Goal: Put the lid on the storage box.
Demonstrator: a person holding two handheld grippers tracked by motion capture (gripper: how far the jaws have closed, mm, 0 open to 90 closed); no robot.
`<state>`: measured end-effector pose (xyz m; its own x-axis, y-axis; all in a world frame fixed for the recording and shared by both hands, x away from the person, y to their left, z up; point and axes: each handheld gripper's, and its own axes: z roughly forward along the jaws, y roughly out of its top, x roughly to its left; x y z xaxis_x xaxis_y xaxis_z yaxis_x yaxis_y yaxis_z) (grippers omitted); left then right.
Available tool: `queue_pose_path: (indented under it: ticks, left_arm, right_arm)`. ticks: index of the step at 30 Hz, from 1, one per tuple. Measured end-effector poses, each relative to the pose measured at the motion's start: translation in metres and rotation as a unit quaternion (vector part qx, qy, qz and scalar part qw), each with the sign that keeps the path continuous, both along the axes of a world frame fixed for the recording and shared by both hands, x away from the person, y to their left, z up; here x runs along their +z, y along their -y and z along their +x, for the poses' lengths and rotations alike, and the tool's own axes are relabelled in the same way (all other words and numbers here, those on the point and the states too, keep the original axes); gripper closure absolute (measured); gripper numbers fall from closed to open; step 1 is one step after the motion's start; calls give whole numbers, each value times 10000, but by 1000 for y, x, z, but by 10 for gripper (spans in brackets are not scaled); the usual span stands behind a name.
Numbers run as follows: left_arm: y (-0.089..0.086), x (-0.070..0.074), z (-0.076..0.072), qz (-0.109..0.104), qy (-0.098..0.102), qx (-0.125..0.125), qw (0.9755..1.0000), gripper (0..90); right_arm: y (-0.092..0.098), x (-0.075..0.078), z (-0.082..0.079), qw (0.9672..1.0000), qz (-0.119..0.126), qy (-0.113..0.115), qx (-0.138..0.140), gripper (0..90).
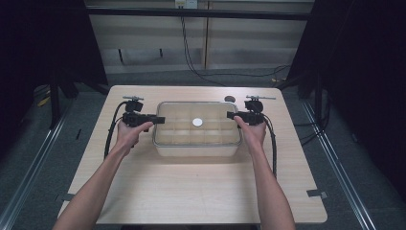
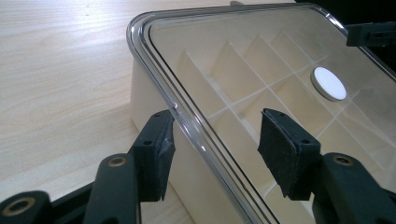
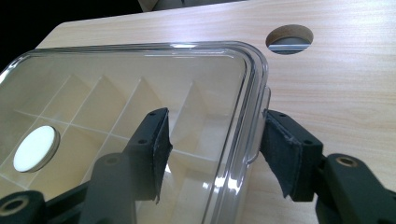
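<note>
— Where's the clear compartment box (image 1: pixel 197 128)?

— Centre of the high view, on the counter (image 1: pixel 191 191) (a white disc (image 1: pixel 197 122) on its lid).

— And the fingers?

— The left gripper (image 2: pixel 215 144) and right gripper (image 3: pixel 215 147) each straddle a lid edge, spread apart, clamping nothing.

Dim overhead light, dark surroundings, glare on the lid (image 3: pixel 205 46), soft focus.

Lidded box (image 1: pixel 197 142) mid-table (image 1: pixel 191 191), disc (image 1: pixel 197 122) on lid, table hole (image 1: pixel 230 99) behind.
</note>
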<state>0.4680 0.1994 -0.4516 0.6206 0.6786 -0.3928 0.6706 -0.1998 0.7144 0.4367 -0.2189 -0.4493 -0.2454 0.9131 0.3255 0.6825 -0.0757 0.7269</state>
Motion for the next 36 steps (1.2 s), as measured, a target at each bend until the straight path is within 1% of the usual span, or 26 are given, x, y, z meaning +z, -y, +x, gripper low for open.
queue_pose_path:
  ticks: [5, 6, 7, 9, 10, 11, 13, 14, 15, 17, 19, 20, 21, 22, 23, 24, 25, 28, 29, 30, 31, 32, 33, 34, 35, 36]
  left_arm:
    - [-1, 5, -5, 116, 133, -19, 9998, 431]
    - [-2, 6, -6, 109, 142, -20, 9998, 415]
    - [-4, 10, -9, 143, 216, 10, 9997, 392]
    - [-6, 13, -11, 95, 231, 10, 9997, 371]
    - [-6, 13, -11, 95, 231, 10, 9997, 360]
    - [-9, 15, -14, 55, 262, 13, 9996, 359]
    - [-11, 14, -19, 22, 267, 19, 9996, 360]
    - [-11, 14, -19, 22, 267, 19, 9996, 366]
    - [-14, 11, -25, -51, 253, 7, 9997, 376]
    - [-15, 9, -32, 33, 313, -16, 9995, 385]
    - [-17, 9, -38, 45, 342, -44, 9994, 396]
    - [-17, 9, -38, 45, 342, -44, 9994, 411]
    - [-17, 11, -43, 56, 411, -77, 9991, 424]
    - [-17, 11, -43, 56, 411, -77, 9991, 434]
    - [-16, 14, -48, 100, 492, -170, 9986, 456]
    - [-16, 14, -48, 100, 492, -170, 9986, 465]
    - [-16, 18, -51, 187, 577, -215, 9979, 465]
    - [-17, 20, -55, 139, 597, -222, 9979, 483]
    - [-18, 23, -58, 87, 606, -222, 9979, 493]
    - [-18, 23, -58, 87, 606, -222, 9979, 495]
    - [-19, 24, -62, 31, 614, -219, 9979, 496]
    - [-19, 24, -62, 31, 614, -219, 9979, 500]
    - [-20, 25, -67, 32, 636, -231, 9977, 502]
    - [-20, 25, -67, 32, 636, -231, 9977, 503]
    - [-21, 25, -70, 21, 630, -268, 9977, 502]
    - [-22, 26, -72, 41, 632, -288, 9976, 502]
  right_arm:
    - [-2, 1, -3, 9999, -106, -11, 97, 383]
    - [-2, 1, -3, 9998, -150, 0, 133, 375]
    - [-3, 2, -4, 9998, -158, -28, 146, 366]
    - [-1, 4, -6, 9998, -174, 30, 125, 352]
    - [0, 5, -7, 9998, -117, 62, 128, 344]
    - [1, 7, -8, 9999, -68, 71, 135, 342]
    - [3, 11, -10, 9998, -82, 137, 155, 323]
    - [3, 11, -10, 9998, -82, 137, 155, 323]
    - [4, 16, -14, 9996, -96, 184, 175, 323]
    - [5, 20, -18, 9995, -100, 245, 172, 321]
    - [5, 26, -23, 9993, -87, 307, 211, 323]
    - [5, 26, -23, 9993, -87, 307, 211, 323]
    - [4, 30, -28, 9988, -87, 379, 306, 329]
    - [4, 30, -28, 9988, -87, 379, 306, 329]
    - [3, 36, -33, 9983, -101, 439, 369, 335]
    - [3, 38, -35, 9979, -83, 499, 414, 341]
    - [3, 40, -38, 9976, -70, 521, 444, 342]
    - [3, 43, -43, 9971, -35, 586, 480, 346]
    - [5, 45, -48, 9964, 24, 649, 543, 352]
    - [5, 45, -48, 9964, 24, 649, 543, 352]
    - [5, 46, -53, 9958, 19, 691, 602, 352]
    - [5, 46, -53, 9958, 19, 691, 602, 352]
    - [6, 47, -60, 9952, 18, 725, 653, 353]
    - [6, 47, -60, 9952, 18, 725, 653, 353]
    - [8, 47, -68, 9948, 22, 754, 684, 352]
    - [8, 47, -68, 9948, 22, 754, 684, 352]
